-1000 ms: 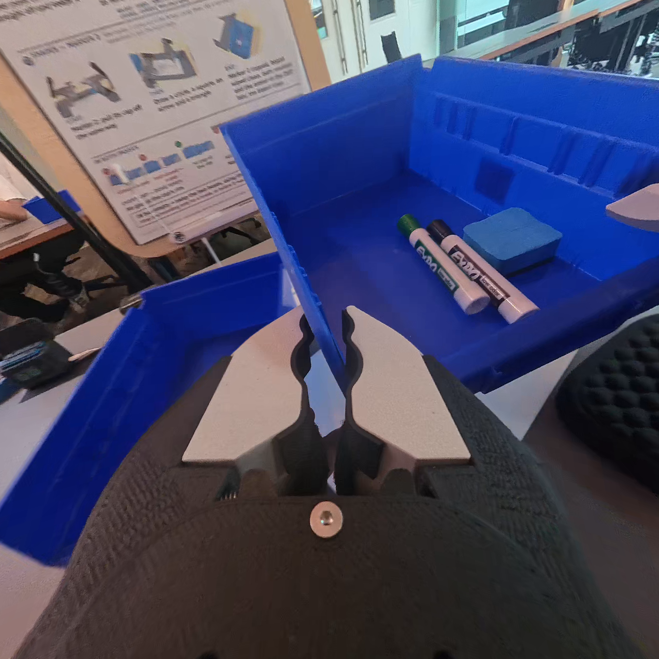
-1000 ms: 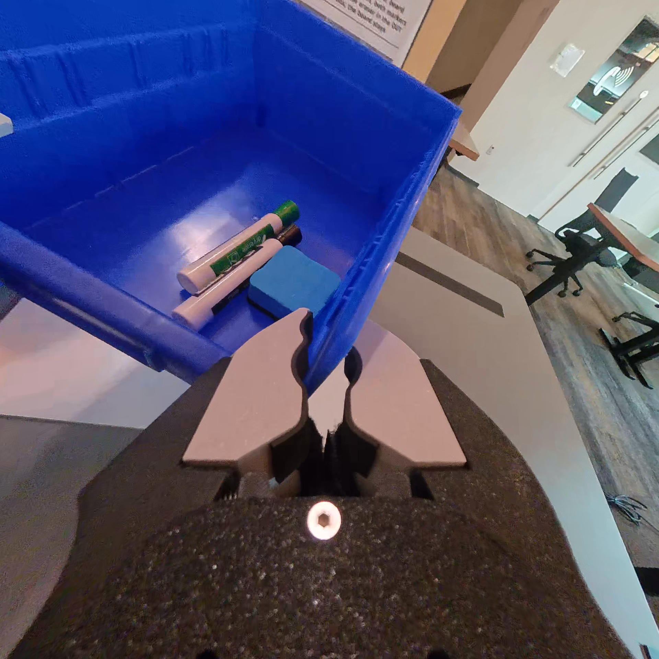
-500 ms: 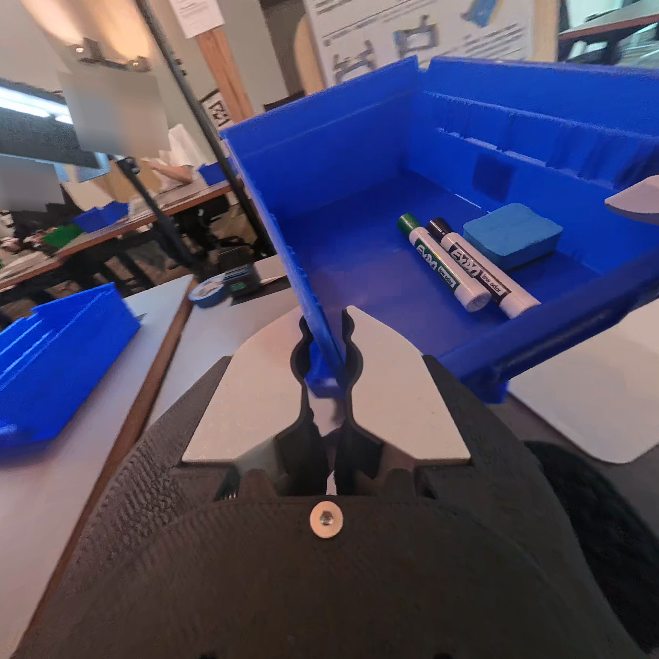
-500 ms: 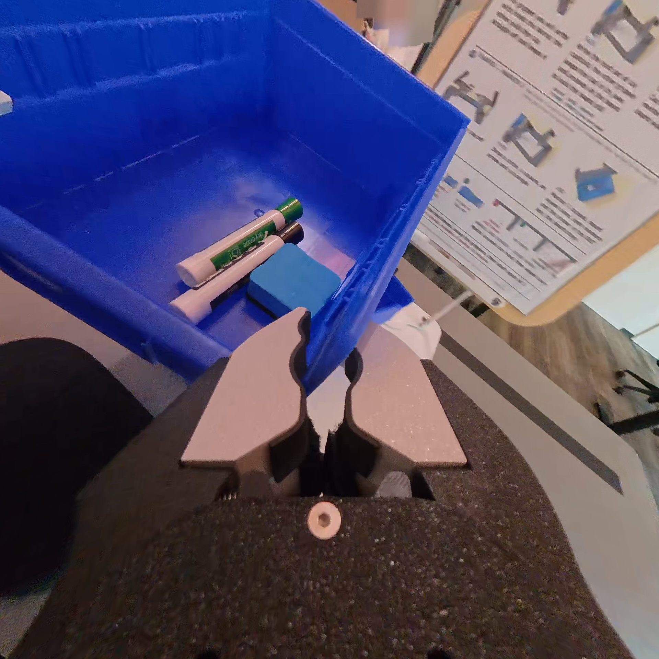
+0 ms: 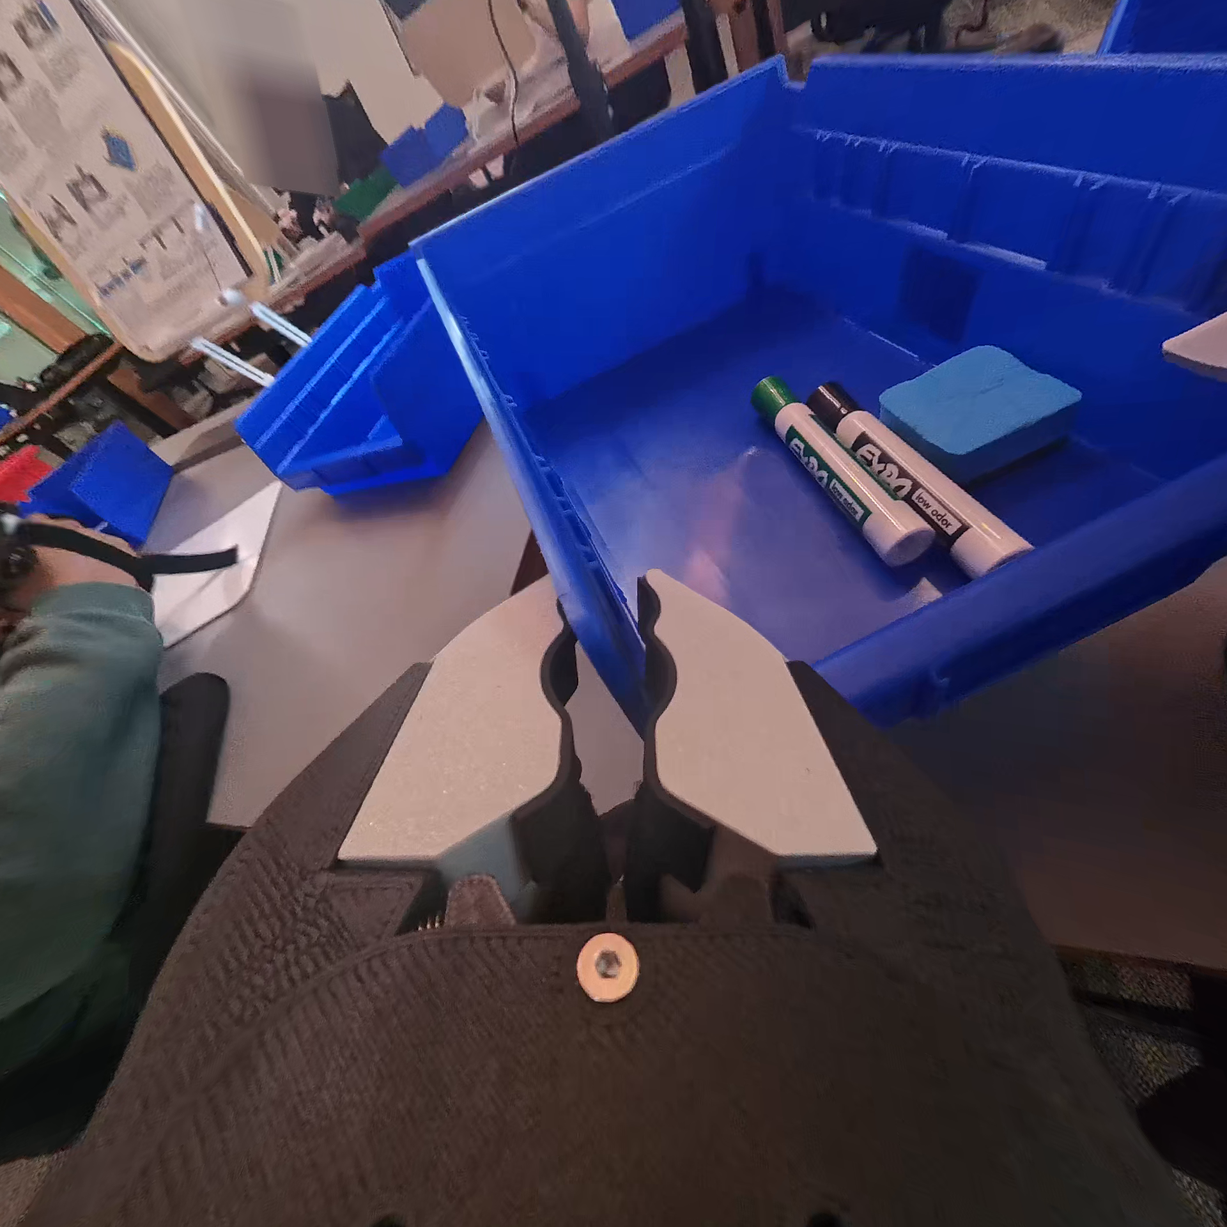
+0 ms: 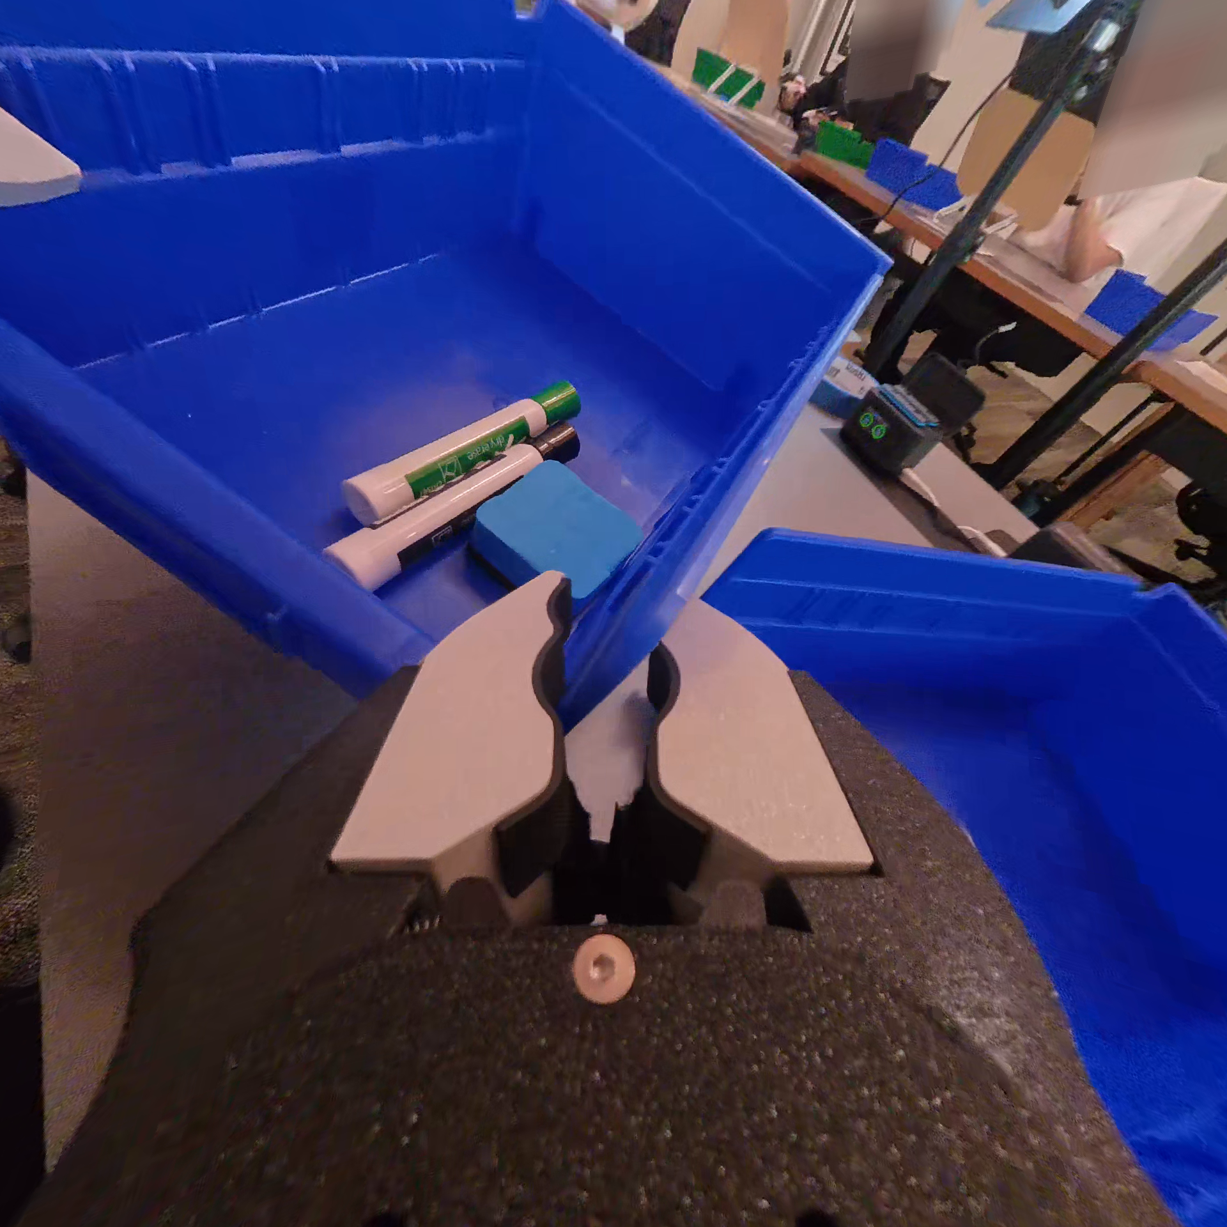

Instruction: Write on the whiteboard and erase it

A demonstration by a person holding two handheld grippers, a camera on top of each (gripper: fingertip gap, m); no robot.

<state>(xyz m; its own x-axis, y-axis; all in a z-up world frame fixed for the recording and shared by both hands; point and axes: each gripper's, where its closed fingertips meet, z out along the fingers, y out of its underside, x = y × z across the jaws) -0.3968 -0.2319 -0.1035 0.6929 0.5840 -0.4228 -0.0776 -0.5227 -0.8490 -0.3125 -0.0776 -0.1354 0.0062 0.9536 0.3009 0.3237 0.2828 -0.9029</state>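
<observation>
Holding blue bin (image 5: 664, 279) – green marker (image 5: 840, 473), black marker (image 5: 919, 492), eraser (image 5: 979, 413) inside.

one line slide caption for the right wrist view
Right claw clamped on a blue bin wall; two markers and an eraser lie inside.

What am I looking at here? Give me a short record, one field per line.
held thing: blue bin, gripped by opposite side walls
left gripper: shut on one wall
right gripper: shut on the other wall
inside bin: green marker, black marker, blue eraser
layout: markers side by side, eraser beside the black one
nearby: second blue bin on grey table
</observation>
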